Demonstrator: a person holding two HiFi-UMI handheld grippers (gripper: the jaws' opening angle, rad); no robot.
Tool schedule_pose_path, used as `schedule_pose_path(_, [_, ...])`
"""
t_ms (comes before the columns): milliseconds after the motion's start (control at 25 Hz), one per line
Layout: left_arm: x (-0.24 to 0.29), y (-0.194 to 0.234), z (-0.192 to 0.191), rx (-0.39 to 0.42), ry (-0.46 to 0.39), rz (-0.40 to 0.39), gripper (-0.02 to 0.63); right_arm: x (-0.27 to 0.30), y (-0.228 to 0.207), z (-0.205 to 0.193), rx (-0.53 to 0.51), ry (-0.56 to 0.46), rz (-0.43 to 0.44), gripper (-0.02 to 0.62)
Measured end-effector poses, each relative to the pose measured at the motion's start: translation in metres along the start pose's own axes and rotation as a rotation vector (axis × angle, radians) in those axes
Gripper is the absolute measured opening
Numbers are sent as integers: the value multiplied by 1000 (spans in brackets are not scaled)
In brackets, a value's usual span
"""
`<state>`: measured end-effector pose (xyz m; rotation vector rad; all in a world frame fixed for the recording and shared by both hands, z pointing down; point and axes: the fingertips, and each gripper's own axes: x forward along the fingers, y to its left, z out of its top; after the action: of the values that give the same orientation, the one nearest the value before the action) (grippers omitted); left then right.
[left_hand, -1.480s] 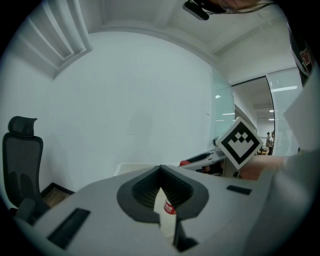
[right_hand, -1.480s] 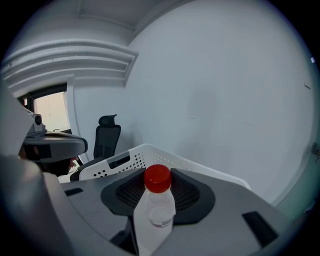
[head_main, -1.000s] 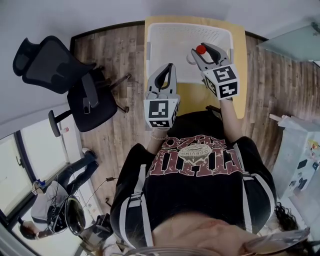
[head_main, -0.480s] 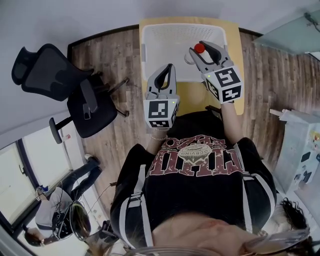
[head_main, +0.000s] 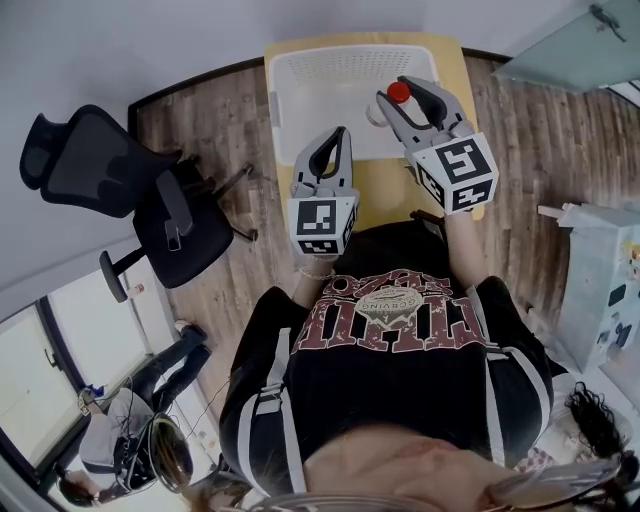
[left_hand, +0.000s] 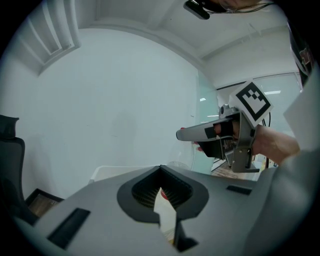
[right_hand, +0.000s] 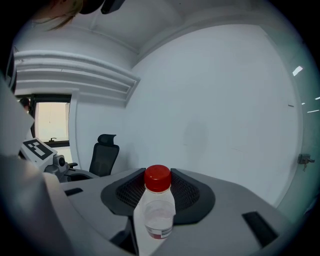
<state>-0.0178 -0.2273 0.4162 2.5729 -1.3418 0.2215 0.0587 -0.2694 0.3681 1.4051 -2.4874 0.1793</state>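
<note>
Overhead, the desk carries a white basket. Left gripper hovers at the basket's near edge, jaws pressed together, empty. Right gripper is over the basket's right side, jaws clamped on an upright red-capped bottle.

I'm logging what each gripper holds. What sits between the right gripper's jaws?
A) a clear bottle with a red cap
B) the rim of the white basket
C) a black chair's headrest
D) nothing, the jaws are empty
A: the right gripper view shows a clear bottle, topped in red, clamped between the jaws of the right gripper.
</note>
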Motion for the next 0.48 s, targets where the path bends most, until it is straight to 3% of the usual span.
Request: schedule_pose_path(480, [5, -31, 1, 22, -2, -77, 46, -50, -6, 22, -13, -59, -57, 166])
